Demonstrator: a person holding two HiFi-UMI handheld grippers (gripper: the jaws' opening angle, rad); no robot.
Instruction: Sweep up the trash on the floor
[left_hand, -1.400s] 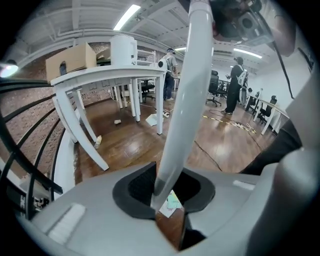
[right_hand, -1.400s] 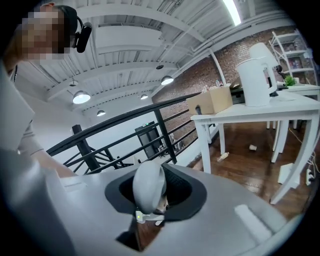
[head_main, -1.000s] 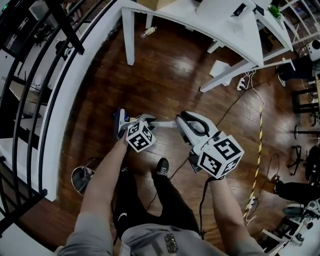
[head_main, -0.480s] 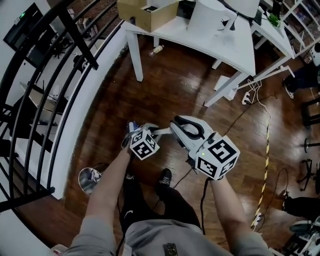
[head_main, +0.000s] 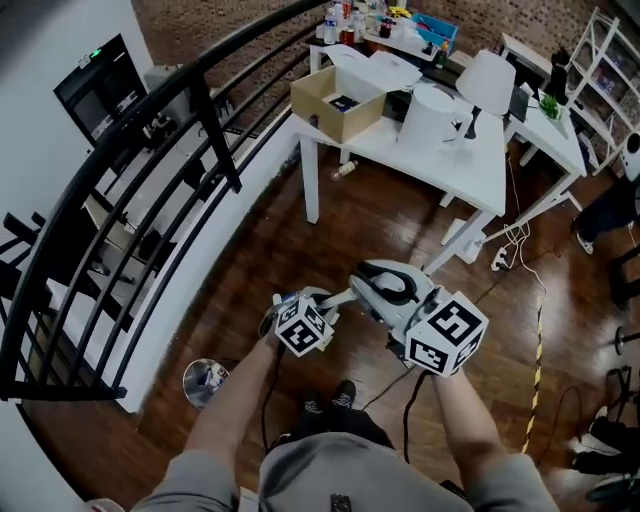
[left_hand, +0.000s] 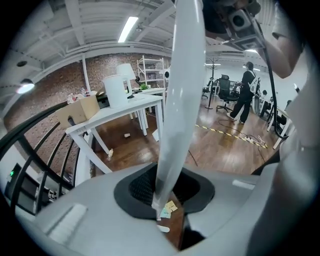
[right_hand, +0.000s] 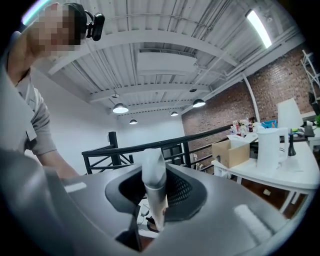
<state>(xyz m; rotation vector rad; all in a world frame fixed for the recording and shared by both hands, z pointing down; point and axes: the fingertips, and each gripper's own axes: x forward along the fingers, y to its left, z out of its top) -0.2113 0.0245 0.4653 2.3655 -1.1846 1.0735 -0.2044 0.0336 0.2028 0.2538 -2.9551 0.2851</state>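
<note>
A white broom handle (head_main: 337, 297) runs between my two grippers in the head view. My left gripper (head_main: 288, 303) is shut on it, and its jaws have just been closing with the handle between them. In the left gripper view the handle (left_hand: 176, 100) rises steeply from between the jaws of the left gripper (left_hand: 162, 202), with small paper scraps (left_hand: 168, 208) on the floor below. My right gripper (head_main: 368, 281) is shut on the same handle, whose rounded end (right_hand: 153, 175) stands up from the right gripper (right_hand: 152, 212). A plastic bottle (head_main: 345, 169) lies under the white table (head_main: 470, 170).
A black railing (head_main: 150, 175) borders the wooden floor on the left. A cardboard box (head_main: 338, 103) and a lamp sit on the table. A round metal bin (head_main: 205, 381) stands by my left foot. A power strip (head_main: 497, 258), cables and striped tape (head_main: 535, 370) lie to the right.
Both grippers have risen together with the handle still in them. The head view has tilted up, so the table top and more of the railing now show.
</note>
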